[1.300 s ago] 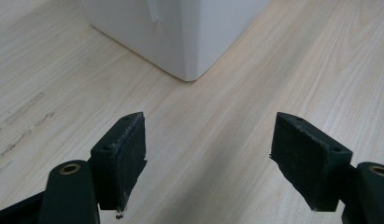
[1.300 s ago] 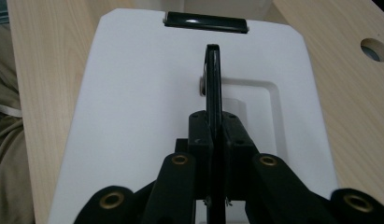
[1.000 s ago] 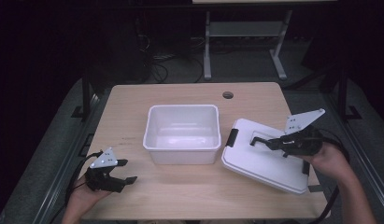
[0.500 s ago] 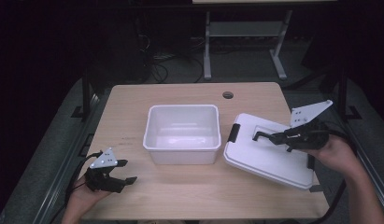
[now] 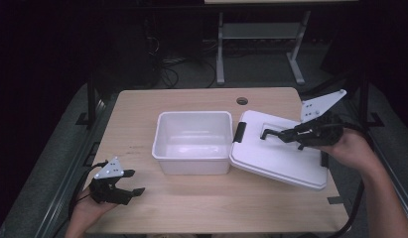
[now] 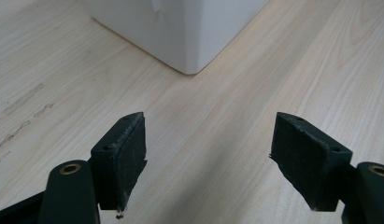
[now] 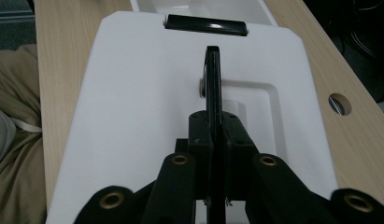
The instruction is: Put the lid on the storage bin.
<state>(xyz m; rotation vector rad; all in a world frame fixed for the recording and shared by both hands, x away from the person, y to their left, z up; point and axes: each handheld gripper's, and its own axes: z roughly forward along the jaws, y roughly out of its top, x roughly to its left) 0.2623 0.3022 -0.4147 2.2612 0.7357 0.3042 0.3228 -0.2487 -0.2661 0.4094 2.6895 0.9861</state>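
Left hand-held gripper (image 5: pixel 126 189) sits low at the near left corner of the table (image 5: pixel 201 208), held in the person's left hand (image 5: pixel 87 210). Jaws spread wide, nothing between them, only bare wood under them in the left gripper view. Pads (image 6: pixel 126 154) point toward the near corner of the white bin (image 6: pixel 189 28), apart from it.

White bin (image 5: pixel 193 141) stands upright mid-table, open top, inside looks bare.

Just right of the bin, white lid (image 5: pixel 278 158) is tilted: its left edge with the black latch (image 5: pixel 239 132) is at the bin's right rim, touching or just short, cannot tell; its near right corner is low by the table. Right hand-held gripper (image 5: pixel 271 134) is clamped tight on the lid's black handle (image 7: pixel 213 77), which stands on edge between the jaws in the right gripper view. Right hand (image 5: pixel 348 148) holds it from the table's right side, grey plate (image 5: pixel 320 105) sticking up.

Farther back, round cable hole (image 5: pixel 242 101) in the table near the far edge. Beyond the table, dark floor with a metal frame (image 5: pixel 256 34) and cables.
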